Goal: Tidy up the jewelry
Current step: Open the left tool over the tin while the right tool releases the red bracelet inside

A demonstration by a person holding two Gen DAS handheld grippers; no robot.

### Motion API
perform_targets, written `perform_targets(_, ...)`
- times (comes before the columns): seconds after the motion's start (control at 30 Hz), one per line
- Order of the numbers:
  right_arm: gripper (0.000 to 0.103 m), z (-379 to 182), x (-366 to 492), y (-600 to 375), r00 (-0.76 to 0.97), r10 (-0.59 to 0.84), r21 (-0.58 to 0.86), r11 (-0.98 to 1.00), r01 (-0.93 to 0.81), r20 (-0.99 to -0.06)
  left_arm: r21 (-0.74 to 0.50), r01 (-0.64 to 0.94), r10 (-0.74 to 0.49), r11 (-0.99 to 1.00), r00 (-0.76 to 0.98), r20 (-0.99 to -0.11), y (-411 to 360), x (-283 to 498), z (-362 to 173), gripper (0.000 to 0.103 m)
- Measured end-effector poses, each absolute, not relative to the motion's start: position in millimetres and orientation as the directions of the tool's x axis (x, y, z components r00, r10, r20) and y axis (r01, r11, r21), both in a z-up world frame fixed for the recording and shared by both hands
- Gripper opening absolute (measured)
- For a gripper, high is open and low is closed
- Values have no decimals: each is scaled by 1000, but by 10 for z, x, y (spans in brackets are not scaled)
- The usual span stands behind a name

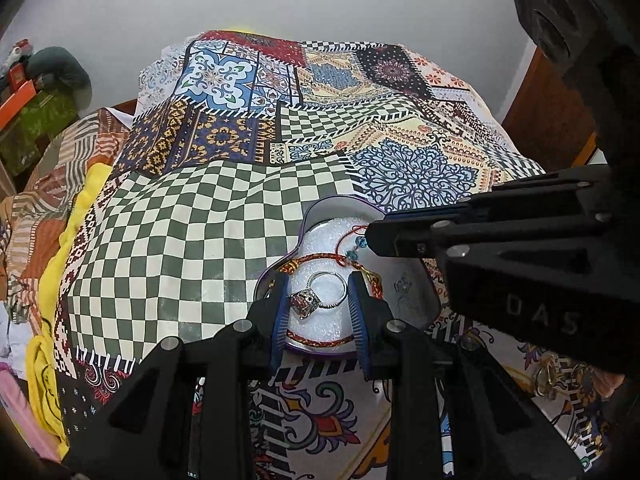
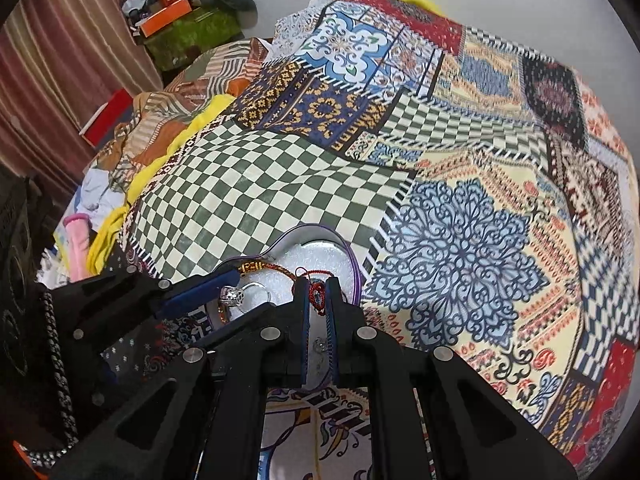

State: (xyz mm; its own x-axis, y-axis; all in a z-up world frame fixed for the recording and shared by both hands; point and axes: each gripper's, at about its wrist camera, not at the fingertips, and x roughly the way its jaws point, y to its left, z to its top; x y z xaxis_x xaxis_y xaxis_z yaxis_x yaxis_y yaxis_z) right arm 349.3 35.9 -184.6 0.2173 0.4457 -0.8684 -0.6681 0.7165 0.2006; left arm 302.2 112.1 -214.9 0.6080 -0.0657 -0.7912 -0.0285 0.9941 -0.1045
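Note:
A heart-shaped tin (image 1: 308,216) with a white foam lining lies on the patterned bedspread. In it lie a silver ring (image 1: 320,294) with a dark stone, a red and gold braided bracelet (image 1: 320,258) and a red cord with blue beads (image 1: 354,250). My left gripper (image 1: 320,304) is open, its blue pads either side of the ring without touching it. My right gripper (image 2: 318,296) is shut on the red cord (image 2: 316,294) over the tin (image 2: 352,264). The ring also shows in the right wrist view (image 2: 234,295).
The patchwork bedspread (image 1: 224,232) covers the bed. Small earrings (image 1: 548,376) lie on the cloth right of the tin. Folded clothes and a yellow cloth (image 1: 72,256) lie at the left. Boxes (image 2: 176,20) stand by the wall.

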Motion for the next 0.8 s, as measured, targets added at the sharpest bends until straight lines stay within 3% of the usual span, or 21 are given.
perform_targets(0.27, 9, -1869, 3484, 309, 194, 437, 217, 727, -652, -878, -96, -47, -47, 994, 618, -785, 1148, 2984, -2097, 28)
perform_targets(0.47, 29, -1752, 3395, 242, 243, 436, 186, 733, -654, -866, -98, -56, -41, 994, 628, -777, 1188, 2872, -1998, 28)
perform_targets(0.8, 30, -1501, 3140, 113, 321, 423, 112, 734, -670, -848, -97, -74, -27, 993, 645, -764, 1269, 2551, -1755, 28)
